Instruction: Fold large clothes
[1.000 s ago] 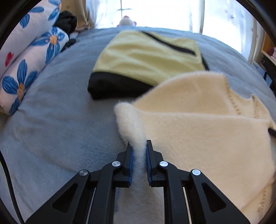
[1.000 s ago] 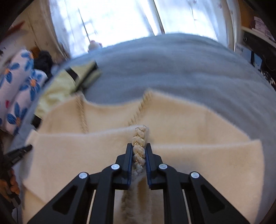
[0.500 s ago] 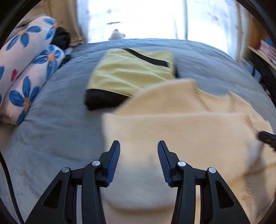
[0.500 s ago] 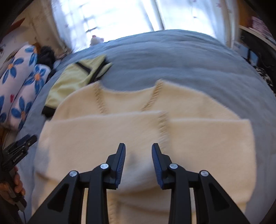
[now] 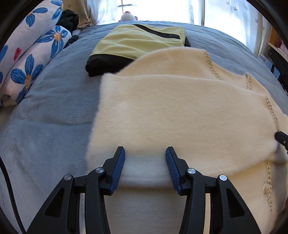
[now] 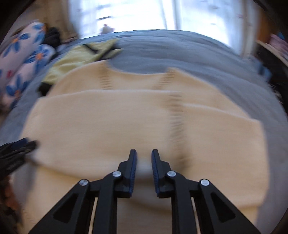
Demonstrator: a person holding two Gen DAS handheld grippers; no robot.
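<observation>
Though folded — cream garment (image 5: 180, 111) on bed (image 5: 45, 129)

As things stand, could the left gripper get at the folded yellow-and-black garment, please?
Probably yes: the left gripper is open and empty, and only the flat cream sweater lies before the yellow-and-black garment.

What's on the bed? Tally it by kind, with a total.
Cream garment: 1
Yellow-and-black folded garment: 1
Blue-flower pillows: 2
Black bundle by the pillows: 1
Plush toy at the far edge: 1
Total: 6
</observation>
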